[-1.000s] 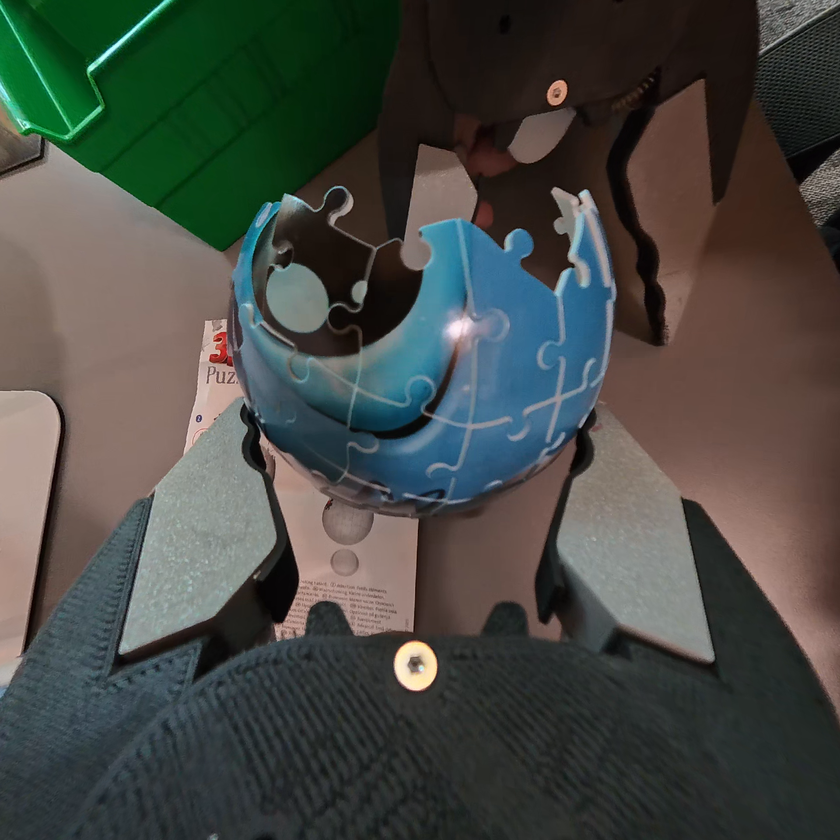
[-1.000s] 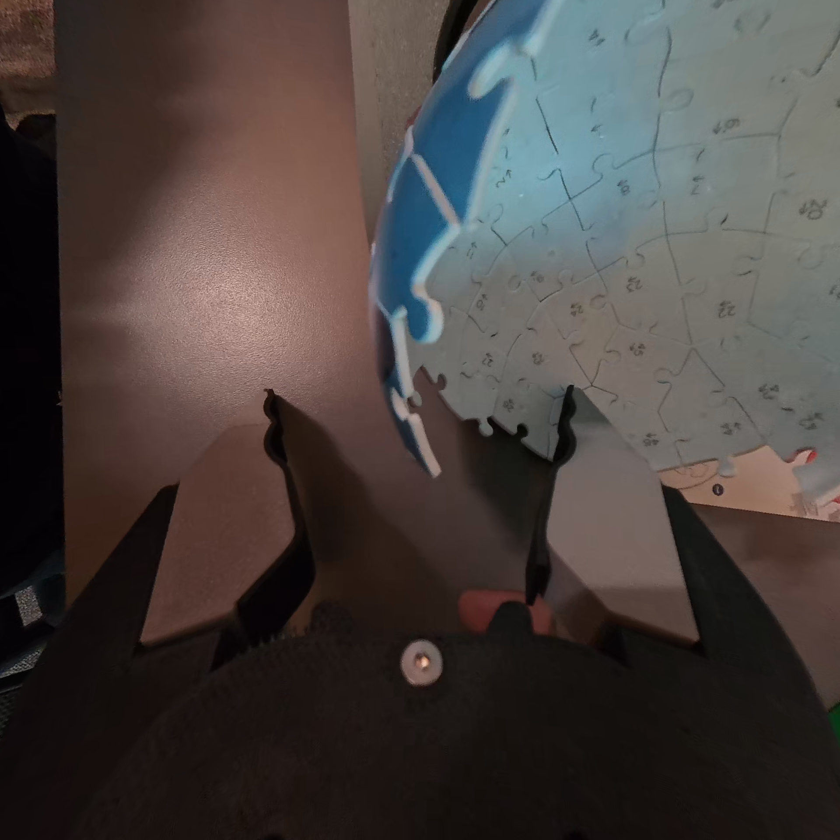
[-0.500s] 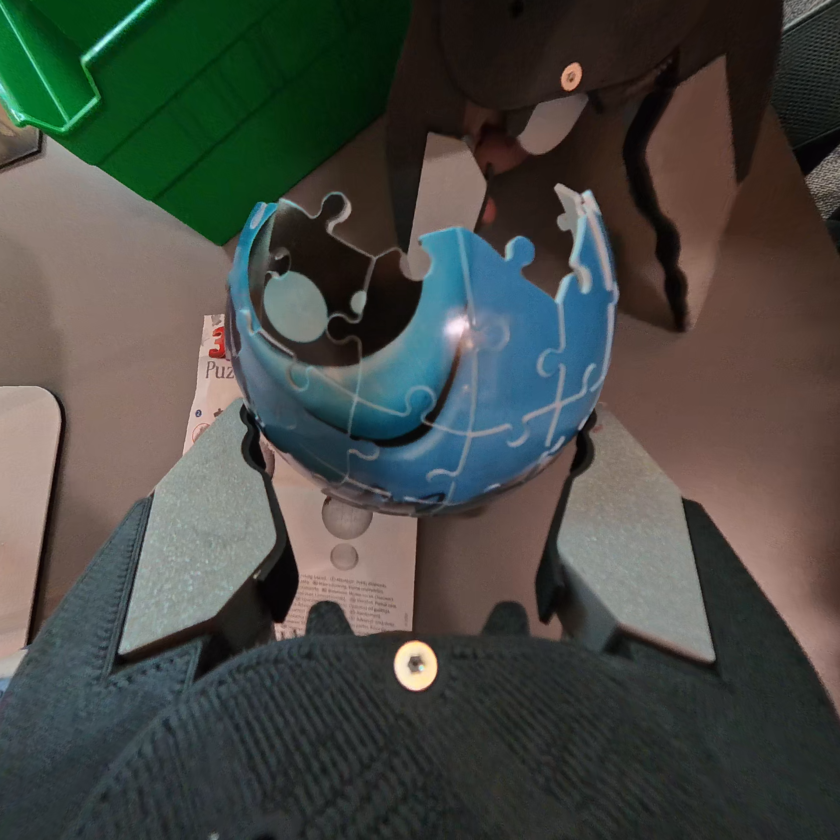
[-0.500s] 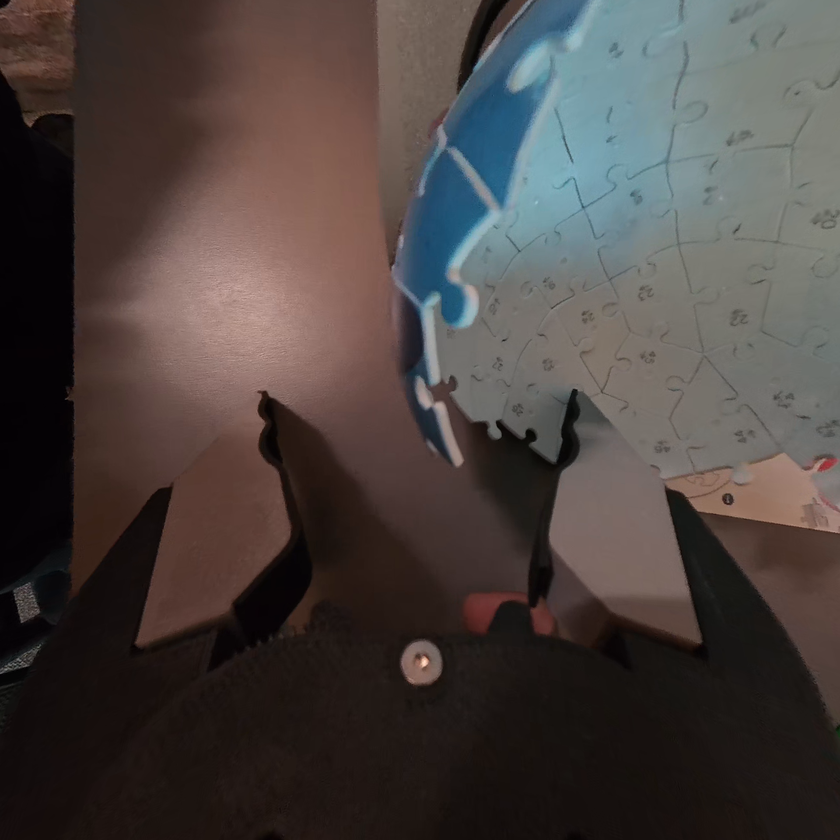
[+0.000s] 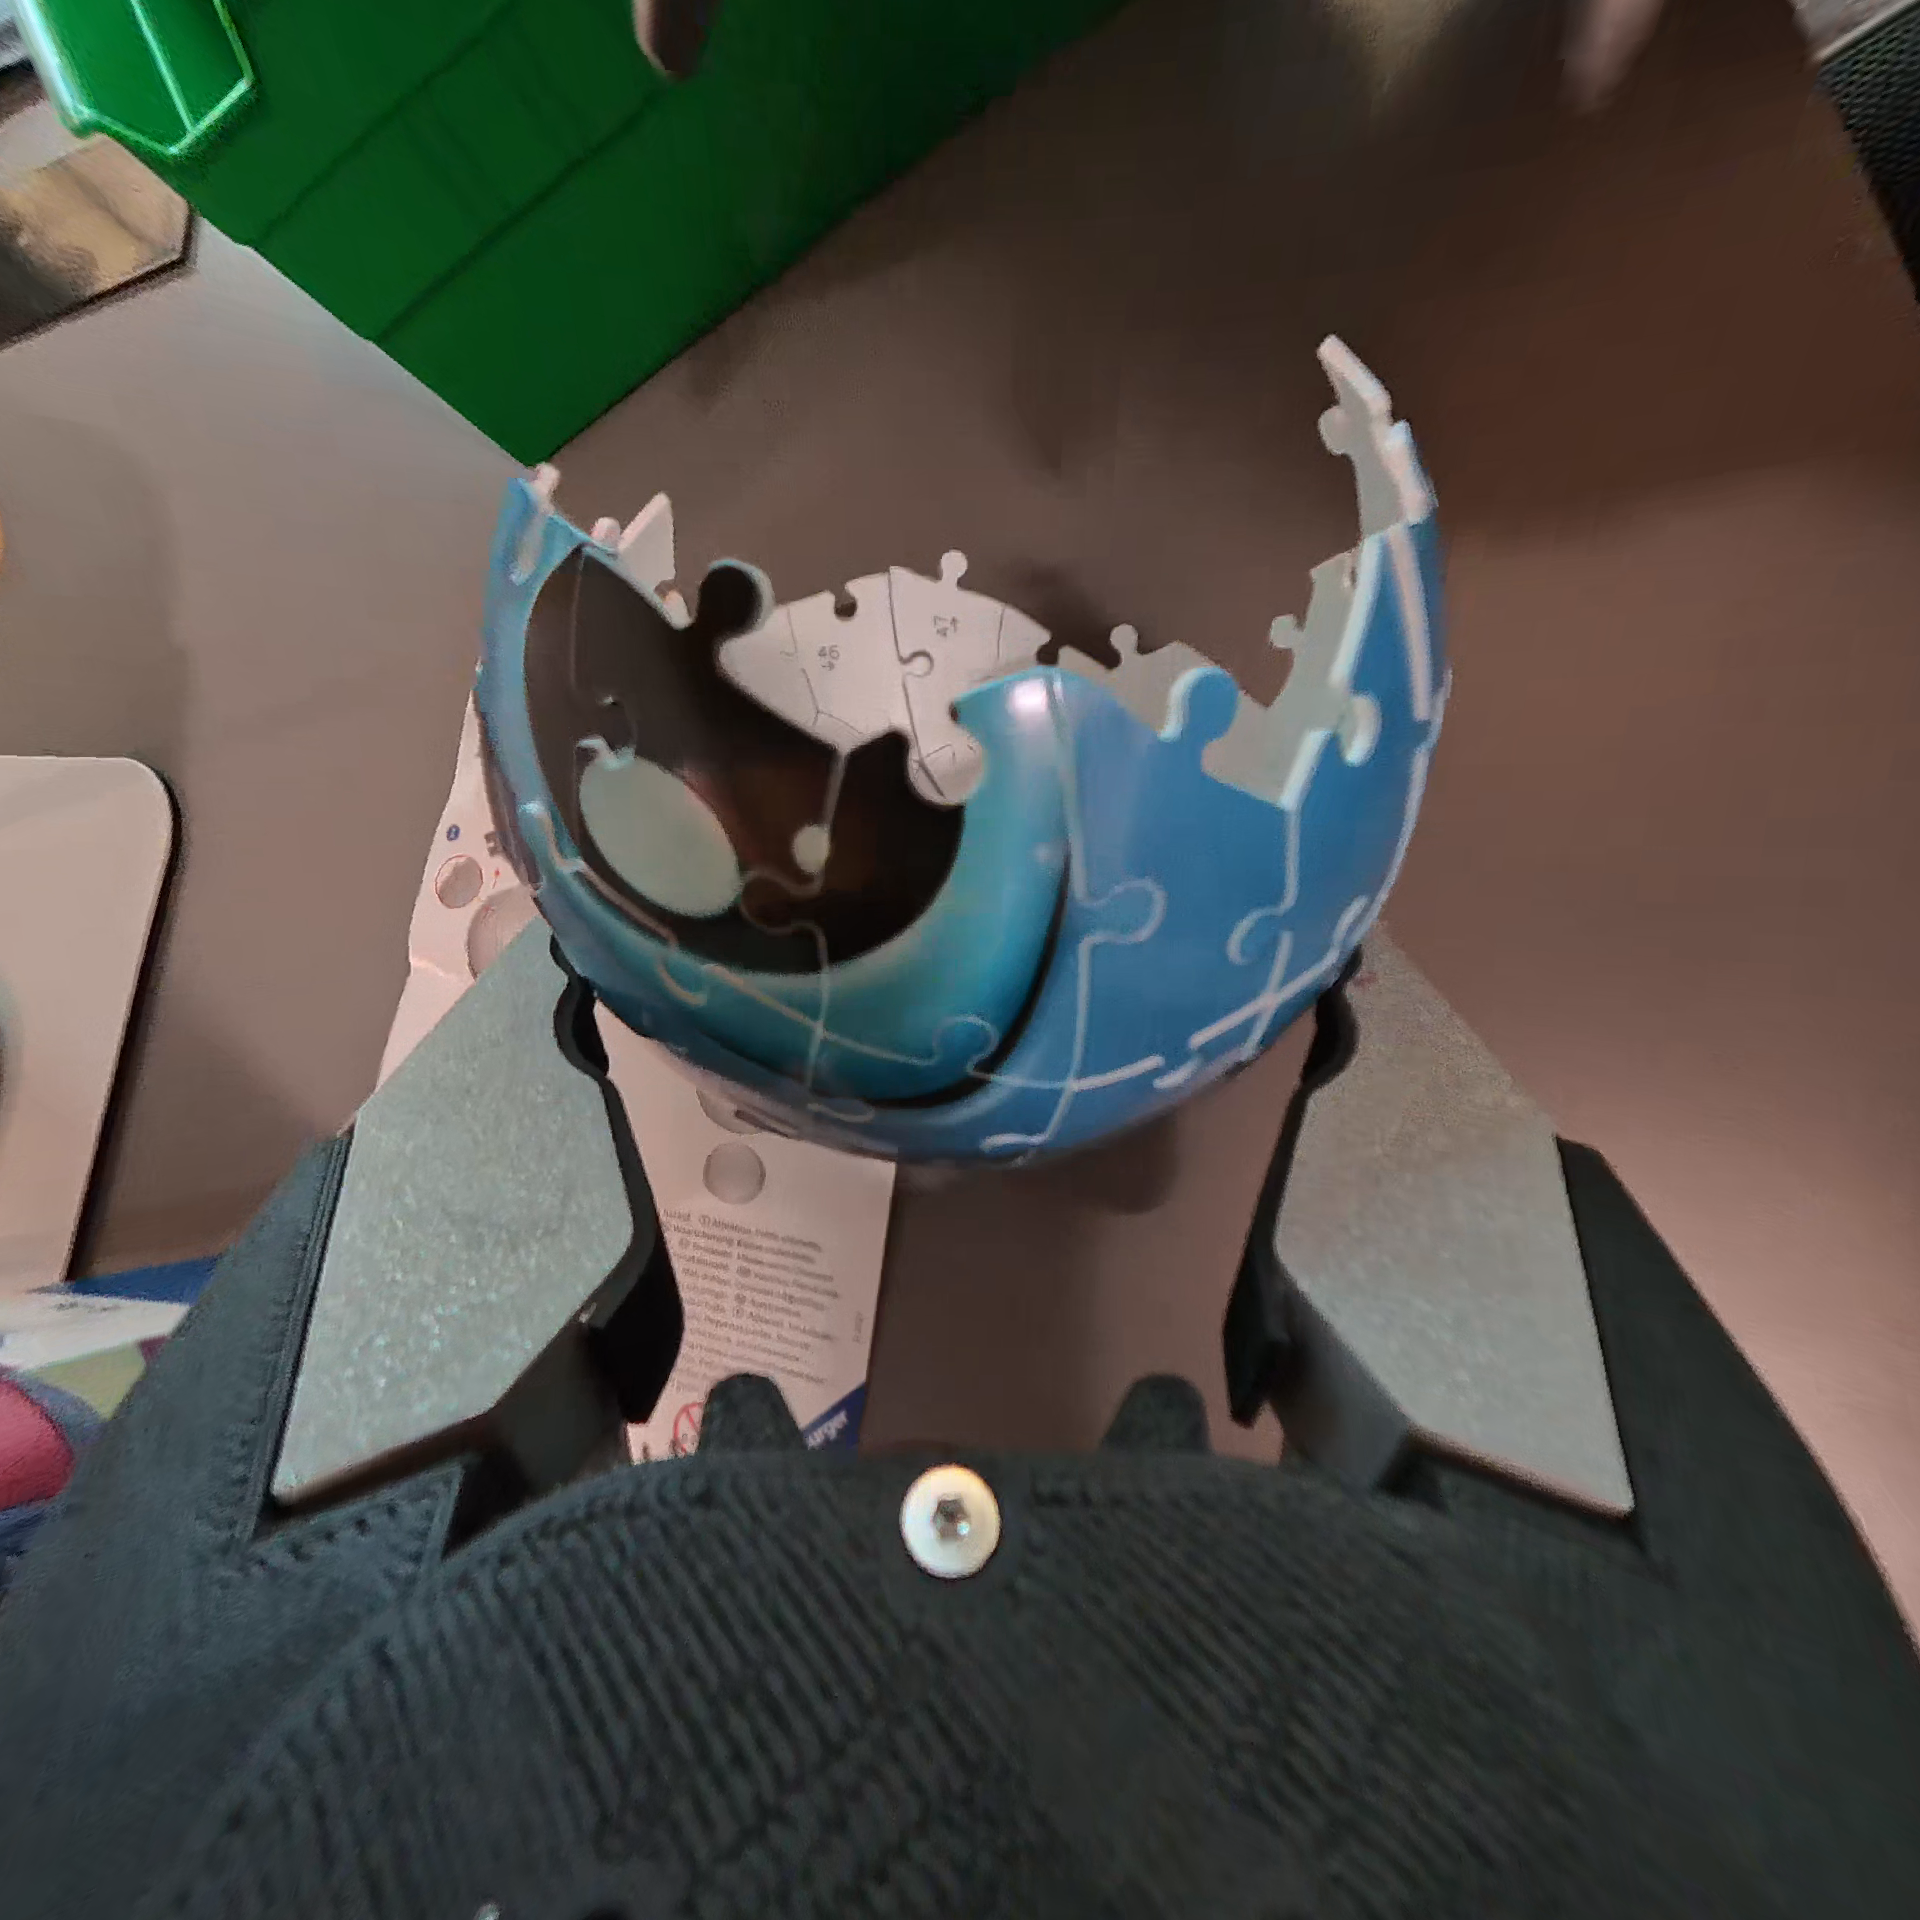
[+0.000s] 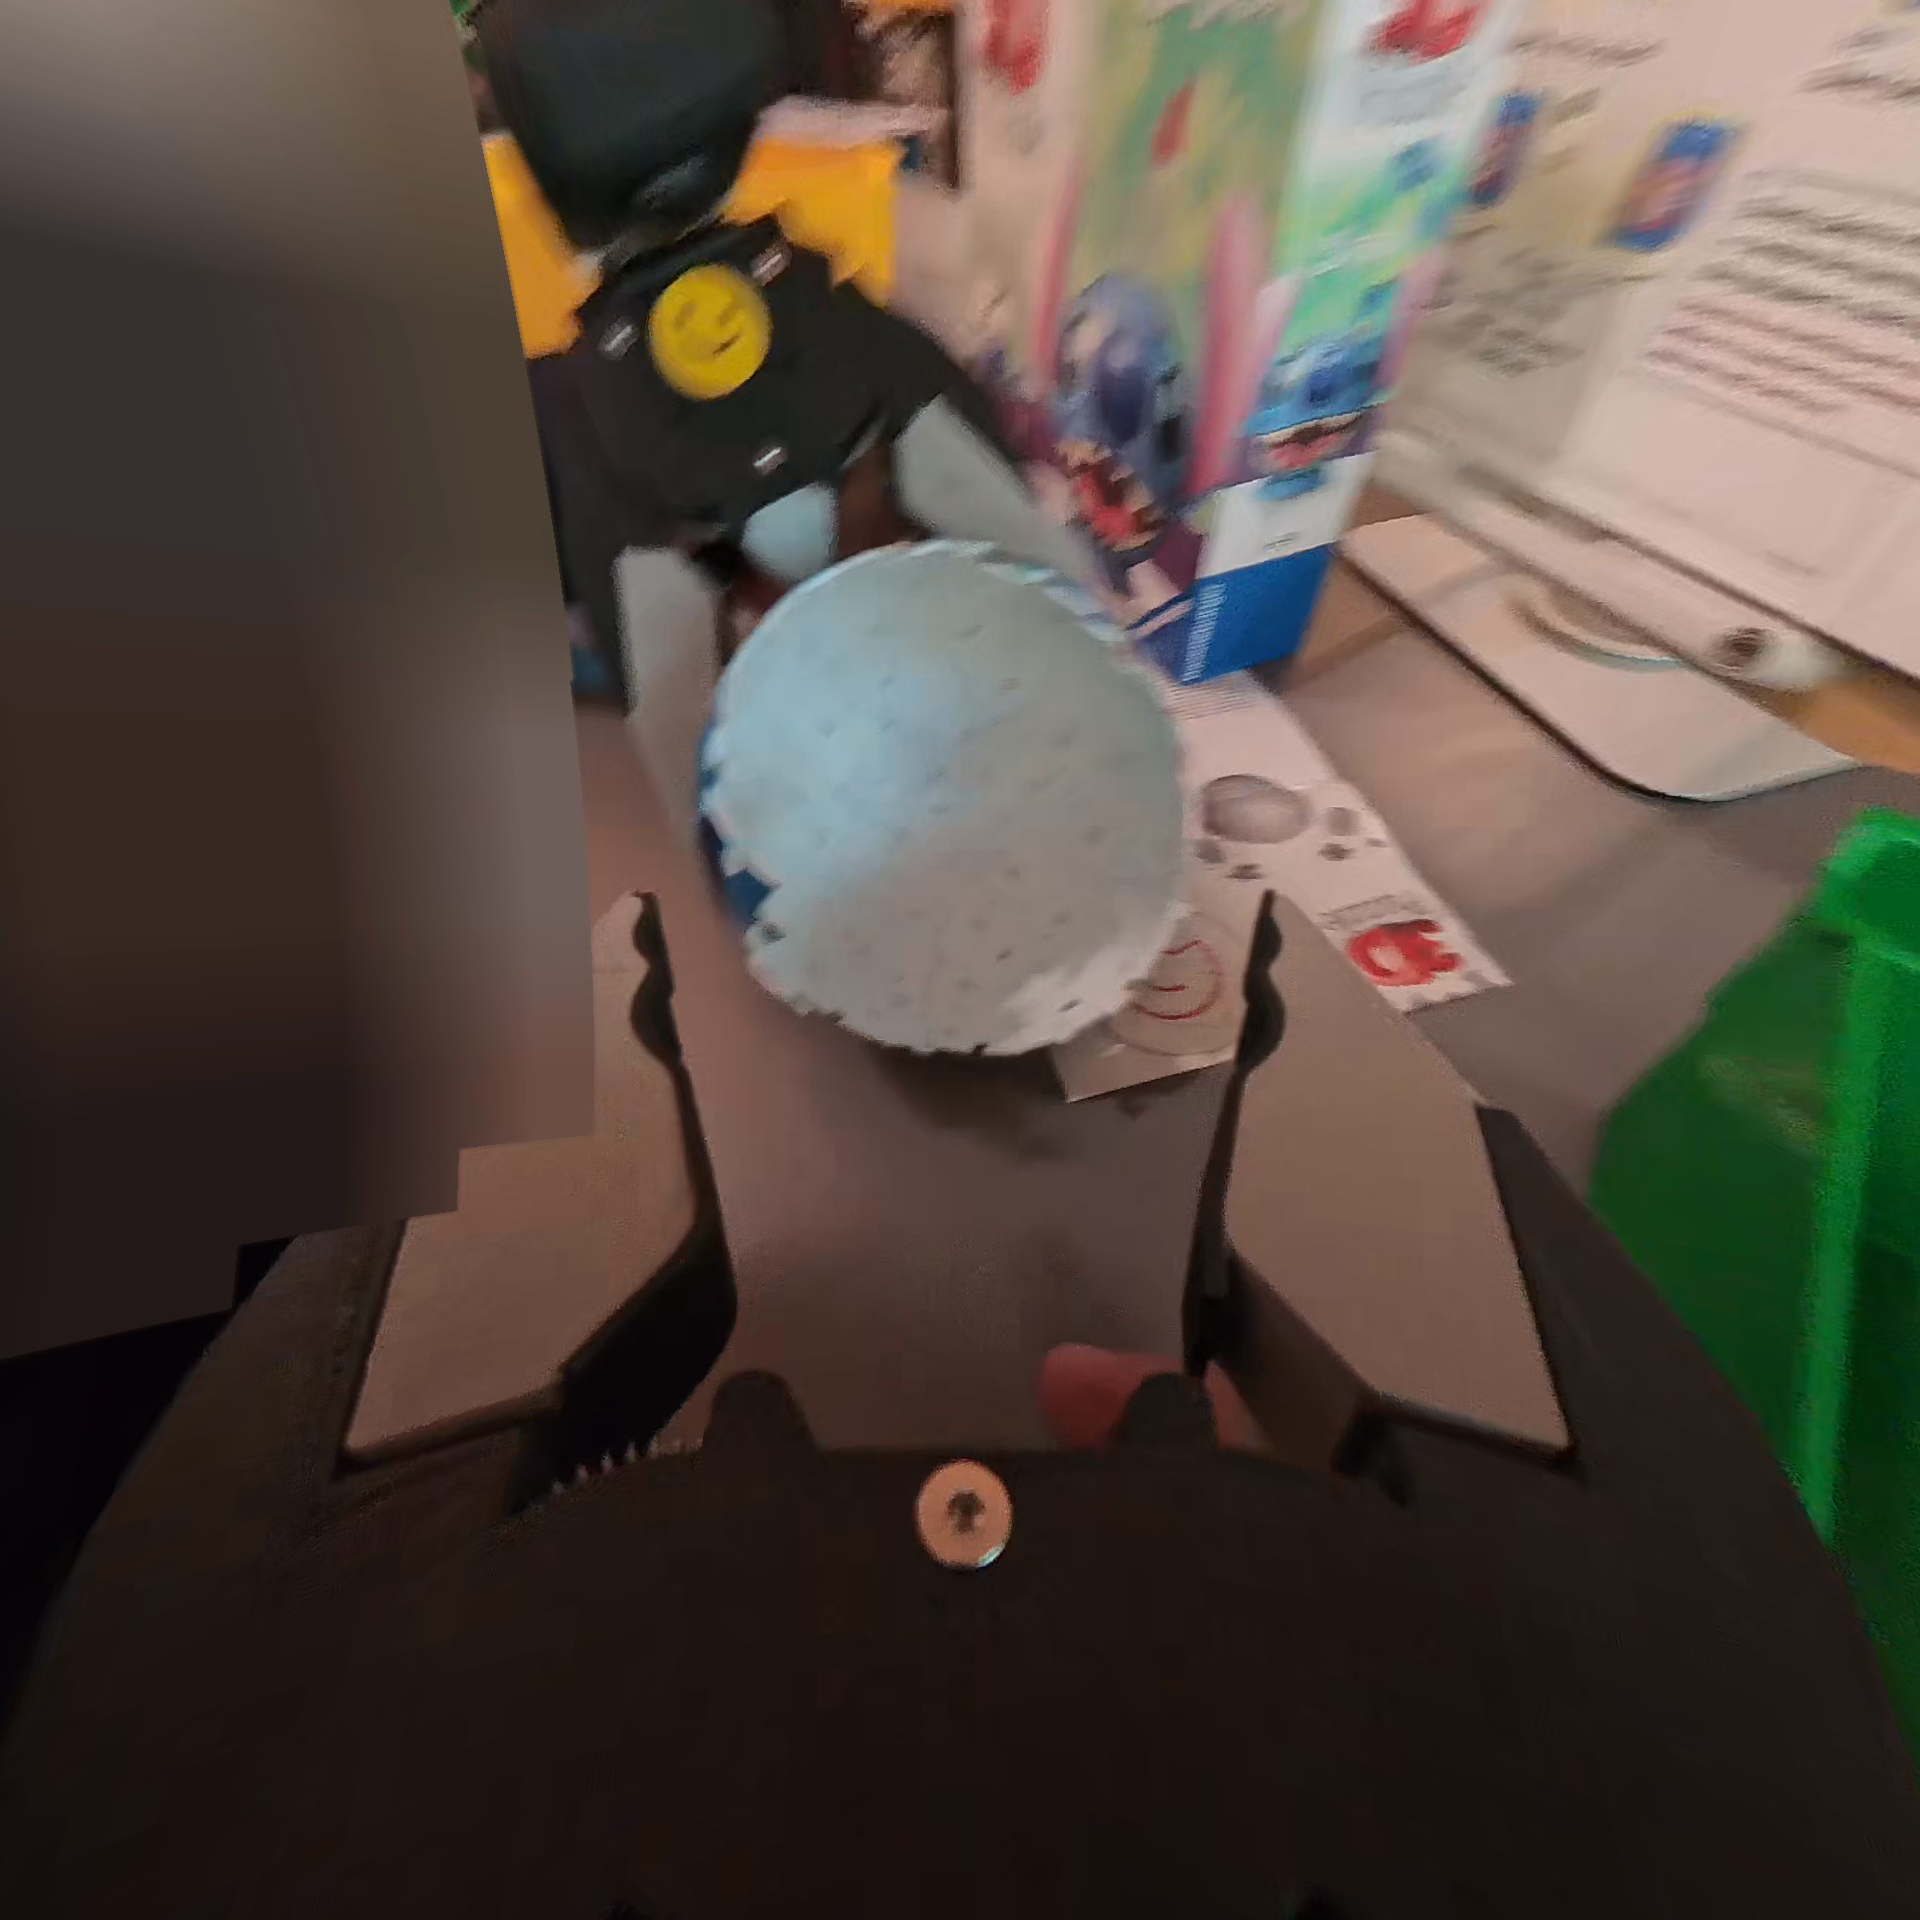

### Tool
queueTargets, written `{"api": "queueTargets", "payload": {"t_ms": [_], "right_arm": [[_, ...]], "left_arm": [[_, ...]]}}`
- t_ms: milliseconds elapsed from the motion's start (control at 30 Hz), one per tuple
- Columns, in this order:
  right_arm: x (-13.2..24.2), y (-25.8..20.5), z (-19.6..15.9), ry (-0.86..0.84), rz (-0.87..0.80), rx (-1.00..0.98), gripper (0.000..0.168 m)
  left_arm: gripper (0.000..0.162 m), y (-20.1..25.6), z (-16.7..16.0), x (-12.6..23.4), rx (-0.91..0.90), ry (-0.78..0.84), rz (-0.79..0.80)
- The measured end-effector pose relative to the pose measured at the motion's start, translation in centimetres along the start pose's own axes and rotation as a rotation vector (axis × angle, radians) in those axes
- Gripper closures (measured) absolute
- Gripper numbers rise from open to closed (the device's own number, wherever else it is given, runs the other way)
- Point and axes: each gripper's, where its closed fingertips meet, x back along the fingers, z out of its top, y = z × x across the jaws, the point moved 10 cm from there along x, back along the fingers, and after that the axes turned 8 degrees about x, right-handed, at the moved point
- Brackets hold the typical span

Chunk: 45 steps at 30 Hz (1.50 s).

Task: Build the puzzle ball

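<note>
The half-built puzzle ball (image 5: pixel 1174 935) is a blue open shell with a jagged rim and a pale, numbered inside. My left gripper (image 5: pixel 954 1003) is shut on its lower sides and holds it just above the brown table. In the right wrist view the ball (image 6: pixel 935 821) shows its pale inside, blurred, a short way in front of my right gripper (image 6: pixel 954 920). That gripper is open and empty, its jaws wide apart. The left gripper's black body (image 6: pixel 717 416) shows behind the ball.
A green bin (image 5: pixel 468 208) stands at the far left of the ball; it also shows in the right wrist view (image 6: pixel 1766 1143). A printed leaflet (image 5: pixel 769 1299) lies under the ball. A colourful puzzle box (image 6: pixel 1247 343) stands behind. A pale board (image 5: pixel 73 987) lies left.
My right gripper has pulled back from the ball's rim and has left the left wrist view. The left gripper still holds the ball, now tilted so more of its inside shows.
</note>
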Motion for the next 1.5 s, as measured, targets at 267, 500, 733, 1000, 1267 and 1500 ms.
{"api": "queueTargets", "payload": {"t_ms": [267,500,733,1000,1267,1500], "right_arm": [[-2.4,1.7,-1.5,-0.113,-0.063,-0.265,0.1],[-6.7,1.6,-2.0,-0.36,0.036,-0.26,0.103],[-10.0,1.0,-2.3,-0.536,0.096,-0.234,0.127],[-11.2,0.2,-0.9,-0.554,0.142,-0.219,0.15],[-10.1,-1.0,1.4,-0.362,0.19,-0.123,0.134],[-4.0,-2.8,3.0,0.117,0.293,0.087,0.072]], "left_arm": [[0.029,2.2,-1.3,0.7,0.008,0.047,0.149],[0.03,3.9,-2.5,1.2,0.006,0.076,0.259],[0.033,5.4,-3.7,1.7,0.029,0.07,0.327],[0.048,6.4,-5.5,3.0,0.147,0.092,0.362],[0.05,7.2,-6.7,3.7,0.235,0.102,0.335],[0.052,7.8,-7.2,4.3,0.255,0.101,0.339]]}}
